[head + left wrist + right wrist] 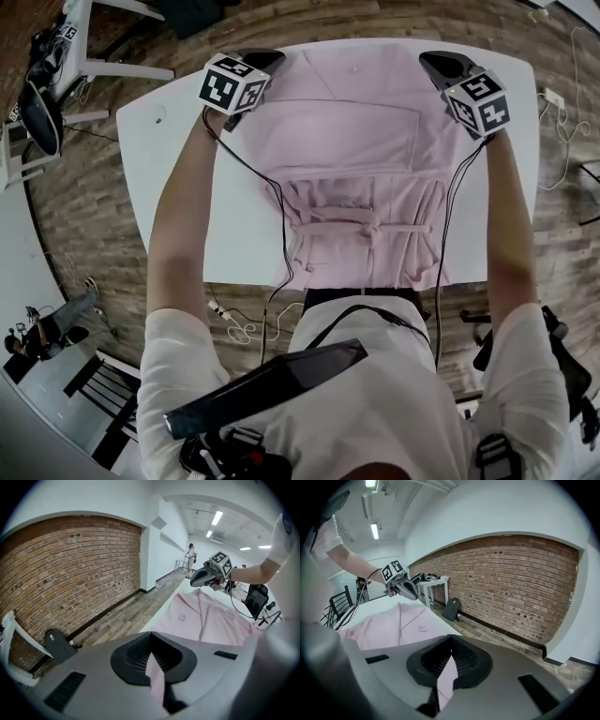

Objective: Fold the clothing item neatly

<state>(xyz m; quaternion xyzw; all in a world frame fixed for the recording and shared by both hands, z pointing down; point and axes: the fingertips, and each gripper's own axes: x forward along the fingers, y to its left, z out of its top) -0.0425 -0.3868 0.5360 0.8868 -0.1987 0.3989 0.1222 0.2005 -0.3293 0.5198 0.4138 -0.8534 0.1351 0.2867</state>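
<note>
Two claws, each clamped on the same pink garment [352,141].

Left gripper [262,58]: jaws closed, with a narrow fold of pink cloth pinched between them. This is plain in the left gripper view.

Right gripper [439,64]: also closed, with a pink fold caught between its jaws.

The claws sit well apart, side by side at the far edge of the white table [178,150]. Both are tilted downward, with their marker cubes facing up.

The garment spans the gap between the claws and runs back from them toward the person. Just behind the claws it lies as a smooth, flat panel. Further back it is bunched in pleats, crossed by a thin tie [361,228]. Its near end hangs at the table edge against the person's body.

A small pale mark [182,617] shows on the cloth between the claws.

Beyond both claws is wooden floor [84,225], then a brick wall [70,569]. A black bag [56,644] sits at the foot of the wall, ahead and left of the left claw.
</note>
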